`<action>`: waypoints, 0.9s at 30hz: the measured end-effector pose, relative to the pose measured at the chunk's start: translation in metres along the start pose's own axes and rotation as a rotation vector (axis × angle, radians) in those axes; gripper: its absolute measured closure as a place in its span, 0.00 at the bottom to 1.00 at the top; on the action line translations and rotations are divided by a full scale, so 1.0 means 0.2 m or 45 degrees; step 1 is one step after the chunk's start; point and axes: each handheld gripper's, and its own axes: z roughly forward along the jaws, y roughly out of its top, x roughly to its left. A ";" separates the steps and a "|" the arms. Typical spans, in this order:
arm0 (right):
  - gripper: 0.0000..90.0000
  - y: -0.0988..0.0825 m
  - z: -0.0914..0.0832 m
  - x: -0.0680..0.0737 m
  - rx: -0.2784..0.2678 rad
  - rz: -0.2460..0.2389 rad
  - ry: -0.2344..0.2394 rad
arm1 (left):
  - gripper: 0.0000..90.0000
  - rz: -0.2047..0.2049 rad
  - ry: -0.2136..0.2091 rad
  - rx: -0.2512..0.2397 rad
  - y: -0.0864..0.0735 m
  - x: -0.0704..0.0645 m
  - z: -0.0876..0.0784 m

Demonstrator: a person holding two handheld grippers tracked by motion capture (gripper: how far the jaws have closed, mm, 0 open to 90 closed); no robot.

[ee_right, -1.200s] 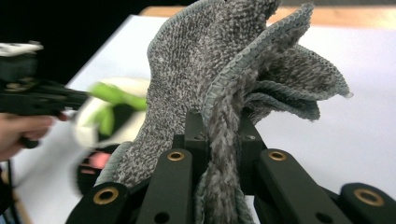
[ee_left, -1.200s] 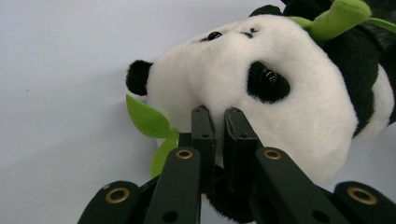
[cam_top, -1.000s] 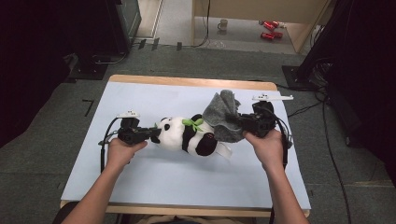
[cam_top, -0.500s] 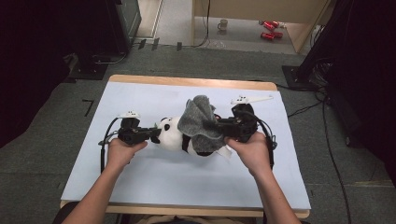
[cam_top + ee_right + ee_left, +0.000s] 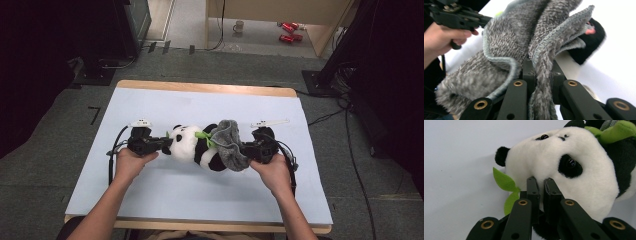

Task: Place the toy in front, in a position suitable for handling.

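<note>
From above, I see my left gripper [image 5: 161, 145] pinching the panda [image 5: 192, 146] at its head, the right gripper [image 5: 246, 150] clamped on the grey cloth [image 5: 231, 150] draped over its body. In the left gripper view the jaws nip little fur; it could slip. In the right gripper view bunched cloth may snag.

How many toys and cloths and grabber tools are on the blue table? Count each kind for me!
Toy panda: 1
Grey fuzzy cloth: 1
Grippers: 2, the left gripper and the right gripper
Total: 4
</note>
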 end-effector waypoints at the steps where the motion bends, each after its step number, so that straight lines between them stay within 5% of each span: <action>1: 0.90 -0.01 0.00 -0.01 -0.001 0.002 -0.005 | 0.95 -0.001 0.000 -0.001 0.00 0.00 0.00; 9: 0.90 -0.03 -0.03 -0.09 0.022 0.035 -0.075 | 0.94 -0.018 -0.001 -0.005 0.00 0.01 0.00; 13: 0.90 -0.02 -0.08 -0.11 -0.022 0.056 -0.071 | 0.94 -0.019 -0.002 -0.007 0.00 0.01 0.00; 20: 0.90 0.09 -0.20 0.00 -0.142 0.000 0.005 | 0.95 -0.017 0.002 -0.008 0.00 0.00 0.00; 27: 0.90 0.18 -0.20 0.16 -0.175 -0.071 0.120 | 0.95 -0.017 0.002 -0.012 0.00 0.00 0.00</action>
